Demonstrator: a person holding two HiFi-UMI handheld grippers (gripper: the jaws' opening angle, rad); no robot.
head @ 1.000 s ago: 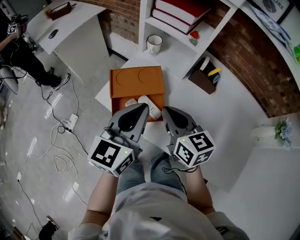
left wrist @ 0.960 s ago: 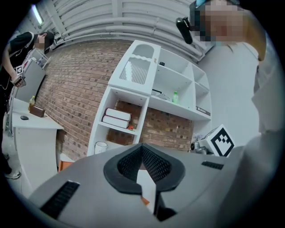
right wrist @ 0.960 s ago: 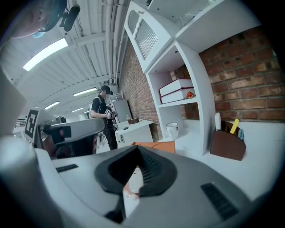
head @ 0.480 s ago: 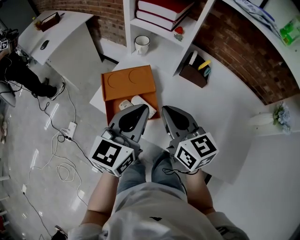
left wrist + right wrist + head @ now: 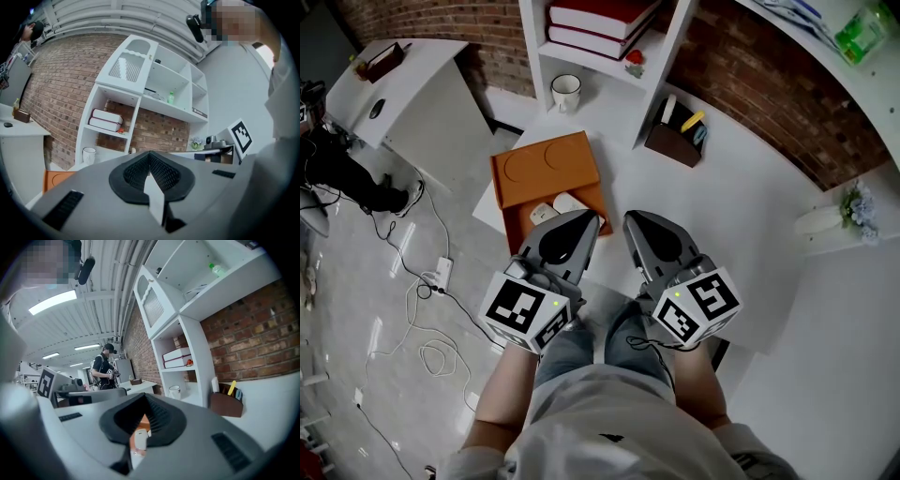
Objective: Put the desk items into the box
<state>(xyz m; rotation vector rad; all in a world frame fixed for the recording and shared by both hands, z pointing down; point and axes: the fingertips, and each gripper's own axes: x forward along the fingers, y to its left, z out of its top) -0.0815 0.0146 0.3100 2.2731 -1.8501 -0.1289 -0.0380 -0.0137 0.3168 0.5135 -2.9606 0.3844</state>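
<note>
Both grippers are held close in front of the person, over the near edge of the white desk point(image 5: 750, 225). The left gripper point(image 5: 585, 218) is clenched on nothing, its ribbed pads point(image 5: 161, 171) pressed together. The right gripper point(image 5: 632, 221) is clenched and empty too. The orange box point(image 5: 544, 169) lies just ahead of the left gripper, lid flipped open, with 2 white items point(image 5: 570, 202) already inside.

My guess is the person is between items and picking the next one. The mug point(image 5: 566, 92) under the shelf unit point(image 5: 661, 56) and the brown pen holder point(image 5: 673, 141) beside it are well apart from the box. To do this cleanly, the jaws should be spread before reaching in. The mug is best taken by its wall or rim so it stays upright. The pen holder wants a level carry so its pens stay put. The idle gripper should keep clear of the box mouth.

The left gripper covers the box's near end in the head view, so how much room remains is unclear. I can't tell what the white items are. Anything lying on the desk beneath the grippers is hidden.
</note>
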